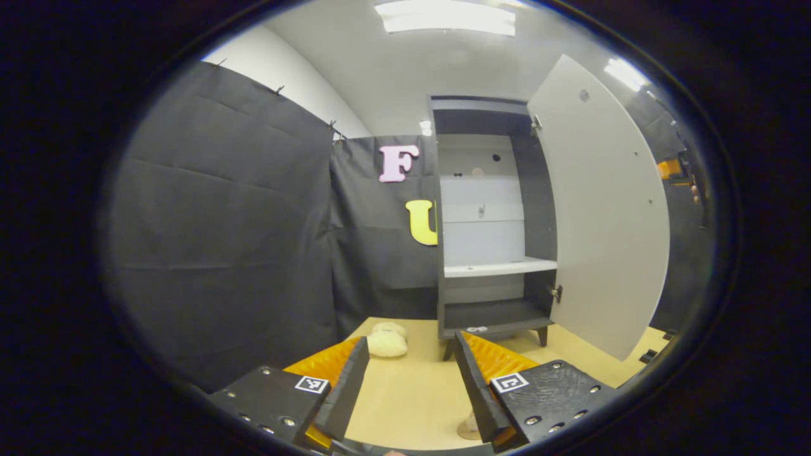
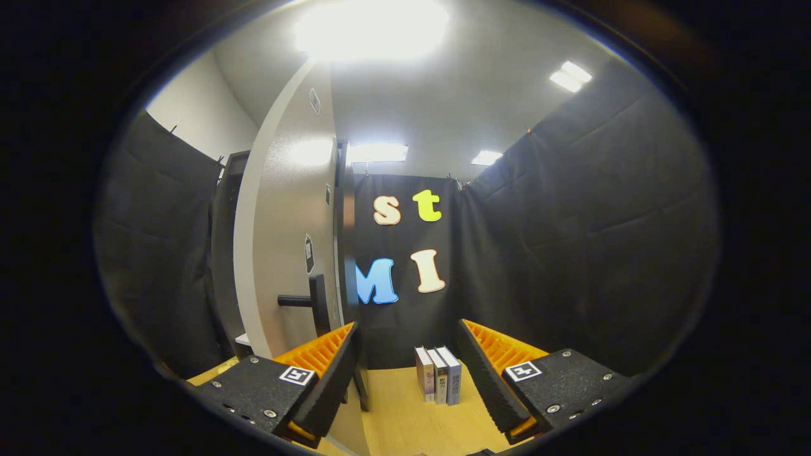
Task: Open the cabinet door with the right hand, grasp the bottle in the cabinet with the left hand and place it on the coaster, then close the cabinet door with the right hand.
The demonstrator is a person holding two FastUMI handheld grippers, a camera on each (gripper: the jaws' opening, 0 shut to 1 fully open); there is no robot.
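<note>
Two grippers, both with jaws spread wide and nothing between them. Left gripper (image 1: 410, 380) hovers low over the wooden table (image 1: 412, 392), facing the cabinet (image 1: 488, 221) at the far end; it touches nothing. Cabinet door (image 1: 602, 209) is swung out to the right, so the inside is exposed: a white shelf (image 1: 500, 267) midway, a dark compartment below. No bottle can be made out on the shelf or in the lower compartment from here; a pale object sits at the near edge of the table, partly hidden by the left gripper's right finger, possibly the bottle on its coaster, but I cannot tell. Two cream-coloured round cushions (image 1: 388, 339) lie on the table left of the cabinet. Right gripper (image 2: 408, 373) sits just beside the open door's outer face (image 2: 285, 240), its dark handle (image 2: 304, 301) close above the gripper's left finger, not gripped. That placement suits the closing step: handle within reach, door ajar. A row of books (image 2: 438, 375) stands on the table beyond, against the booth wall. Judgement: door is open, closing is not yet done.
</note>
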